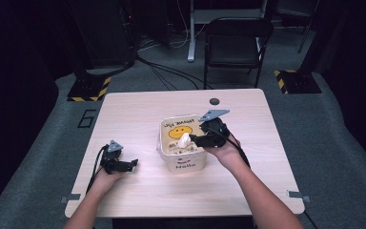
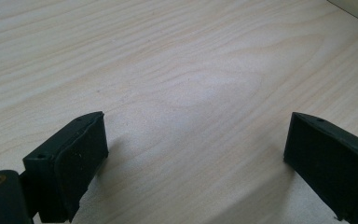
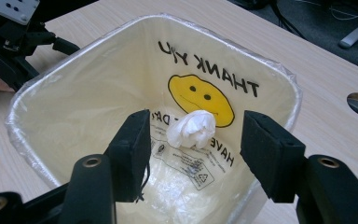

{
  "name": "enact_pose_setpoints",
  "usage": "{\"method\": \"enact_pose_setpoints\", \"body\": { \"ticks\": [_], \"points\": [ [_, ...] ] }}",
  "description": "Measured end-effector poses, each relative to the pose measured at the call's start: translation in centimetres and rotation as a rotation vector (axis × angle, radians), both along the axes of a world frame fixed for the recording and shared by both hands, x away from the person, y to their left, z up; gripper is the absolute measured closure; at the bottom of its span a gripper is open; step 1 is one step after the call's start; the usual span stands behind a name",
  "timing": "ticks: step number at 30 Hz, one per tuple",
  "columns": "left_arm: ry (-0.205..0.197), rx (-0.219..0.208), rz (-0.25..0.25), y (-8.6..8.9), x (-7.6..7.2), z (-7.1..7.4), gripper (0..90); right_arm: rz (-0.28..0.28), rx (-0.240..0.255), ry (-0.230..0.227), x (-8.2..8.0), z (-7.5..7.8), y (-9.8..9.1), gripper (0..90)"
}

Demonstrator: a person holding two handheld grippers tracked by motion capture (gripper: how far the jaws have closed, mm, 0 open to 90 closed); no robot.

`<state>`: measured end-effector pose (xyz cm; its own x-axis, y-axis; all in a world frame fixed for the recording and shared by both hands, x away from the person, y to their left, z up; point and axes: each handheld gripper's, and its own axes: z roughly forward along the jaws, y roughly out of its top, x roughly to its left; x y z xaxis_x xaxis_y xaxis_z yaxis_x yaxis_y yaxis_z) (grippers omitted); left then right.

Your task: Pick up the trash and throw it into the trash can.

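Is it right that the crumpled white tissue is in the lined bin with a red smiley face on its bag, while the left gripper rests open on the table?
Not quite: the smiley face is yellow, not red, as the right gripper view shows. The rest holds: the tissue is in the bin, and the left gripper rests open on the table.

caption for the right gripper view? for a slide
Right gripper with open jaws above a bag-lined bin, a crumpled white wad loose between them over the smiley print.
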<state>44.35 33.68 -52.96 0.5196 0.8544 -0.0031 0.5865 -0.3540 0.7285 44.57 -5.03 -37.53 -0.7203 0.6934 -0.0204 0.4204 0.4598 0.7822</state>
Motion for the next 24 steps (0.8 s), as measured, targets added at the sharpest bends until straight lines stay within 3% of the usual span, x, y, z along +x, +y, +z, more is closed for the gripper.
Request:
{"method": "enact_pose_setpoints", "body": {
  "ticks": [24],
  "points": [
    [0.000,0.001,-0.001,0.0,0.0,0.0,5.9,-0.012,0.023,-0.047,-3.5,0.0,-2.5,41.4]
  ]
}}
